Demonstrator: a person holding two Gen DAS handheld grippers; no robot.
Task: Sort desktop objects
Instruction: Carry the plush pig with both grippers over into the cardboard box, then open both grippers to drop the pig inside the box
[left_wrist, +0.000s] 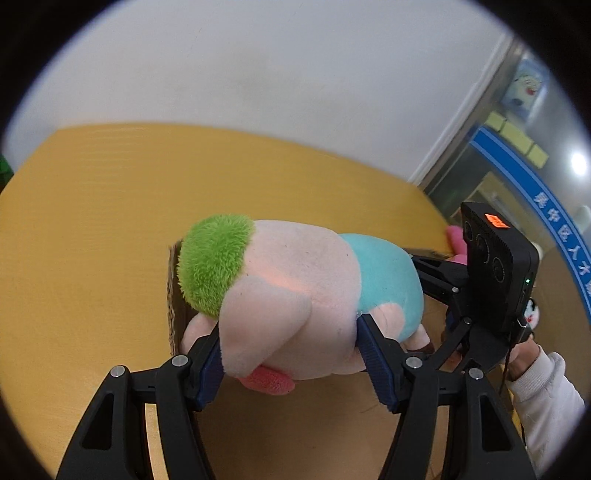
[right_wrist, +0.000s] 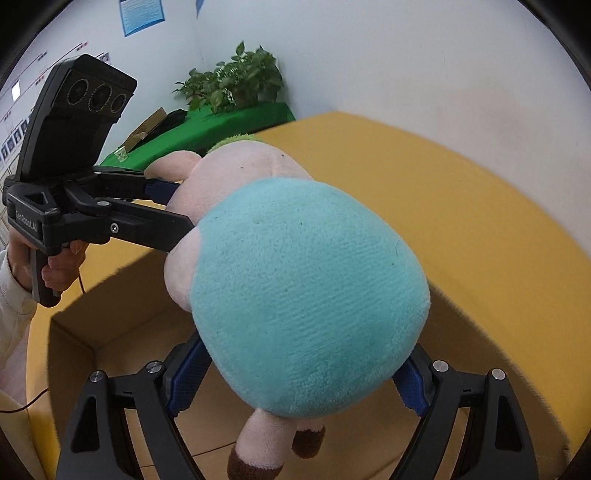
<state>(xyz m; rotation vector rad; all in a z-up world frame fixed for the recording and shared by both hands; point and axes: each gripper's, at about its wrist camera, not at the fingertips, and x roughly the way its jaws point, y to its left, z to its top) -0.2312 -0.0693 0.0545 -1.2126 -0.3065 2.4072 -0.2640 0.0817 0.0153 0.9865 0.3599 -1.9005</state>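
A plush pig (left_wrist: 288, 295) with a pink head, green hair and a teal body is held in the air over an open cardboard box (right_wrist: 74, 332). My left gripper (left_wrist: 291, 343) is shut on its head, a blue pad on each side. My right gripper (right_wrist: 295, 373) is shut on its teal body (right_wrist: 306, 295); its brown-hoofed legs hang down. In the right wrist view the left gripper (right_wrist: 166, 206) reaches in from the left. In the left wrist view the right gripper's body (left_wrist: 495, 266) stands at the right.
The box sits on a yellow table (left_wrist: 92, 221). A white wall lies behind. A green-covered table with potted plants (right_wrist: 236, 81) stands at the back left. A glass door with a blue band (left_wrist: 517, 173) is to the right. Something pink (left_wrist: 456, 240) lies behind the right gripper.
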